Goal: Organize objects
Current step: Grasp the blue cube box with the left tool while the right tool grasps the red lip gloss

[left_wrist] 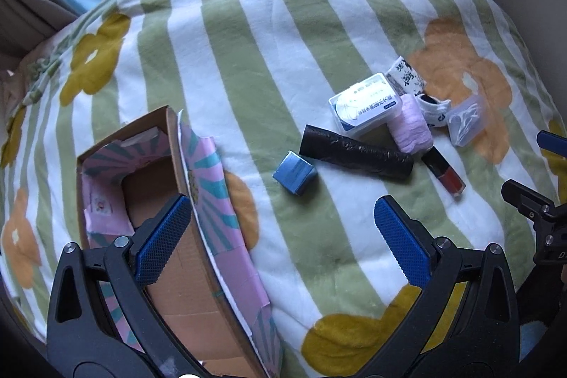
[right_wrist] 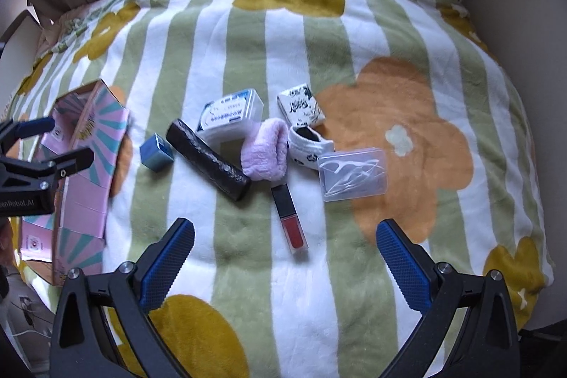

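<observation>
Green-and-white striped fleece blanket (right_wrist: 248, 271) with flower prints is seen under a cluster of small items: a blue cube-shaped box (right_wrist: 156, 152), a black roll of plastic bags (right_wrist: 209, 163), a pink rolled cloth (right_wrist: 266, 154), a red lip-gloss tube (right_wrist: 290, 219) and a clear plastic floss case (right_wrist: 352, 174). An open cardboard box lined in pink (left_wrist: 149, 186) is set well apart to the left. The left gripper (left_wrist: 283, 240) is held wide open over the box's edge; the right gripper (right_wrist: 285, 266) is spread empty near the lip gloss.

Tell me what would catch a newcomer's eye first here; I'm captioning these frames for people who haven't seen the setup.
First, the striped blanket with big flowers, filling both views. Next, the clutter at its middle: a black roll, a pink cloth roll, a red lip gloss and a clear plastic case. At the left lies an open cardboard box with pink sunburst flaps.
</observation>
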Available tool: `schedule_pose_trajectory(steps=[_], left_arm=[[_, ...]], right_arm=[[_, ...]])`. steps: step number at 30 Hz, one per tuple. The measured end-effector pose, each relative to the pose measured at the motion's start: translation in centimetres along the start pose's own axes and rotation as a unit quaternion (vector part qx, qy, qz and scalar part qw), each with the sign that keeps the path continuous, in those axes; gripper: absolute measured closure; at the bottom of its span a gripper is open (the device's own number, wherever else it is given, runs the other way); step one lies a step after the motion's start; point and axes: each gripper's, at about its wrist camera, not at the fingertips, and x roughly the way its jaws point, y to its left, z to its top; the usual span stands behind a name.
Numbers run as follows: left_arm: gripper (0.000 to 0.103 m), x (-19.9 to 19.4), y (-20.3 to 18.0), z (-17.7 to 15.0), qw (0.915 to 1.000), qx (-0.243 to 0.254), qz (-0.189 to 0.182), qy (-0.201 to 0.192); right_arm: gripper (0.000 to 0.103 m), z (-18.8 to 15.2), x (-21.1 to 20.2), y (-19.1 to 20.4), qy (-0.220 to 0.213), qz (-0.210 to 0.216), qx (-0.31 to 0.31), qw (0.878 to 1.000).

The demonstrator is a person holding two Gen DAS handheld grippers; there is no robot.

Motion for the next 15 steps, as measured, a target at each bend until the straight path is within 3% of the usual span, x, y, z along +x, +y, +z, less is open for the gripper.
schedule_pose_trajectory(steps=[10,15], left_arm=[[0.005,8.1,-1.4,2.7,0.9959,0.055,-0.002,0.072],[0.005,11.1,-1.6,2.8,0.9921,0.077,0.000,0.099]], right_arm=[[0.010,0.2,7.0,-0.3,0.060,0.010,-0.010,0.998],[0.022,-0.2,9.4,-0.5,0.086,0.015,-0.010,0.996]])
